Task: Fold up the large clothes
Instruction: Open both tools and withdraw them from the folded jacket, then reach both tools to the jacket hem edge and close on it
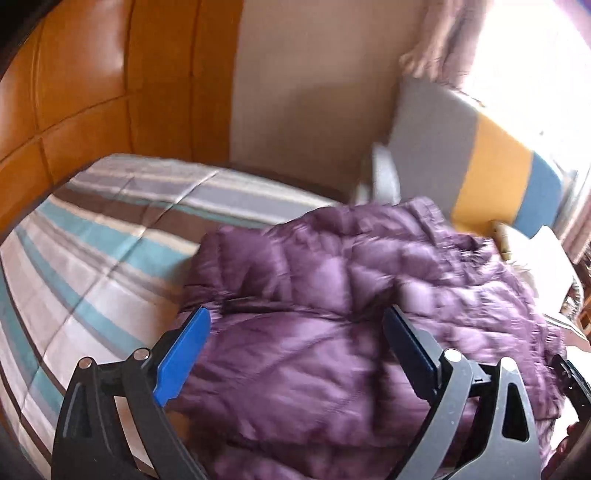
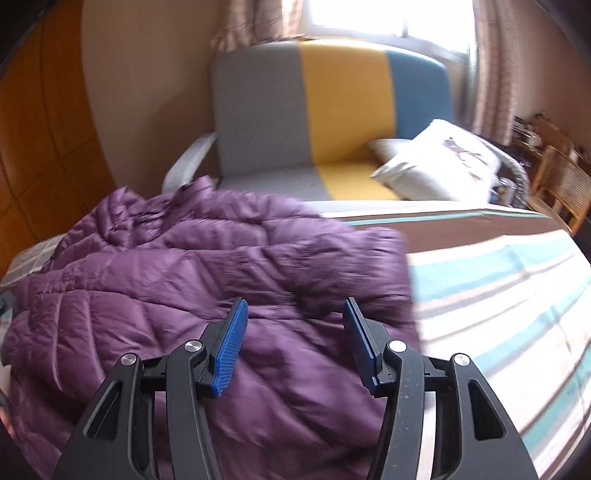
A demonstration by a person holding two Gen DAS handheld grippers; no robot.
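Note:
A purple quilted puffer jacket [image 1: 332, 302] lies bunched on a striped bed cover [image 1: 92, 251]. In the left wrist view my left gripper [image 1: 295, 317] hovers over the jacket's near part, jaws wide open, blue pads [image 1: 183, 354] empty. In the right wrist view the jacket [image 2: 207, 277] fills the left and middle, its right edge ending on the striped cover [image 2: 498, 295]. My right gripper [image 2: 293, 310] is open above the jacket's near right part, holding nothing. The frames are blurred.
An orange padded headboard [image 1: 92, 81] stands at the left. Beyond the bed is a grey, yellow and blue sofa [image 2: 332, 110] with white cushions [image 2: 436, 166]. A wooden chair [image 2: 554, 184] stands at the far right, under a curtained window [image 2: 369, 18].

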